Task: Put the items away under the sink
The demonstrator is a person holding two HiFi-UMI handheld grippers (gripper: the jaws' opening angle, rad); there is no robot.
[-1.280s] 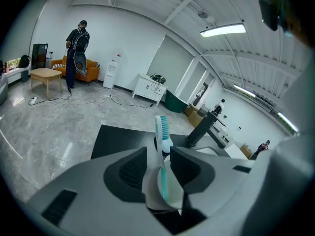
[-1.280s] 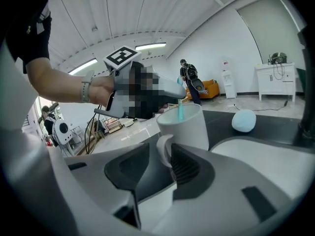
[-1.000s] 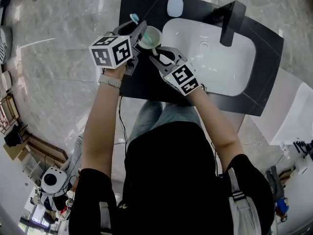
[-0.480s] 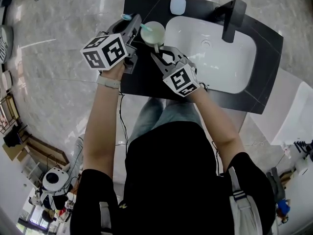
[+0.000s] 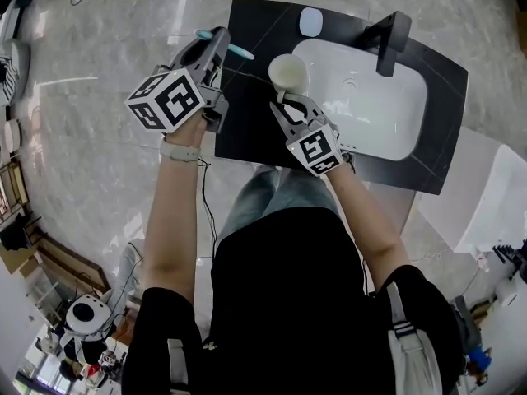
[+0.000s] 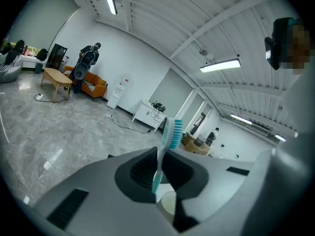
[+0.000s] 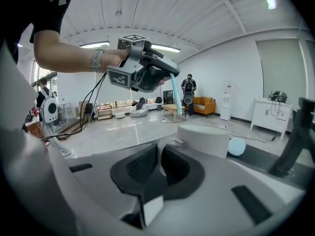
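Note:
A teal toothbrush sticks out crosswise from my left gripper, which is shut on its handle and held over the left edge of the black counter. In the left gripper view the toothbrush stands upright between the jaws, bristles at the top. My right gripper is shut on the handle of a cream cup and holds it upright beside the white sink basin. The right gripper view shows the cup just beyond the jaws and the left gripper with the toothbrush higher up.
A black faucet rises at the basin's far side. A pale round-cornered object lies on the counter behind the basin. Grey marble floor surrounds the vanity. The person's legs stand against the counter's front edge.
The toothbrush, at the cup's mouth a second ago, has moved up and left with the left gripper. The right gripper has carried the cup right, towards the basin.

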